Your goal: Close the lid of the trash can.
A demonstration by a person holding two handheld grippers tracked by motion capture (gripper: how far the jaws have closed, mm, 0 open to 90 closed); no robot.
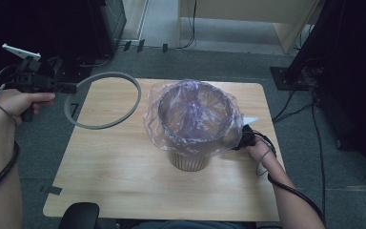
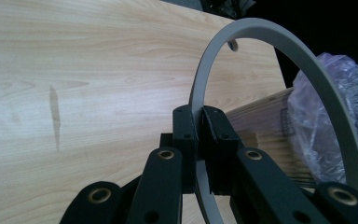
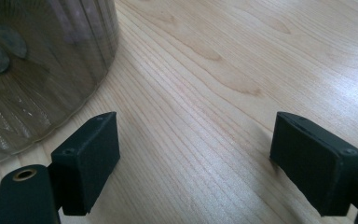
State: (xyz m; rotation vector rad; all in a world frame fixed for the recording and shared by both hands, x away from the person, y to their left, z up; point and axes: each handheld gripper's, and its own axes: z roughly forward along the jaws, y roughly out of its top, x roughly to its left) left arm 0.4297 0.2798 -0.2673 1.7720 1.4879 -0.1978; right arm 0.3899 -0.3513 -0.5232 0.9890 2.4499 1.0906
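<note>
A ribbed translucent bin (image 1: 188, 160) stands upright near the middle of the wooden table (image 1: 119, 181), lined with a thin purple plastic bag (image 1: 193, 114) folded over its rim. My left gripper (image 1: 71, 88) is shut on a grey ring (image 1: 106, 125), held over the table's left edge, apart from the bin. In the left gripper view the ring (image 2: 279, 44) arcs up from between the jaws of my left gripper (image 2: 198, 135). My right gripper (image 1: 243, 138) sits low at the bin's right side, partly hidden by the bag. It (image 3: 193, 161) is open over bare wood, the bin wall (image 3: 37, 84) at its left.
Dark equipment stands beyond the table at the back left and right. Cables (image 1: 314, 124) run over the grey carpet on the right. A light wooden cabinet (image 1: 248, 19) is at the back. A black chair part (image 1: 78, 215) shows at the table's near edge.
</note>
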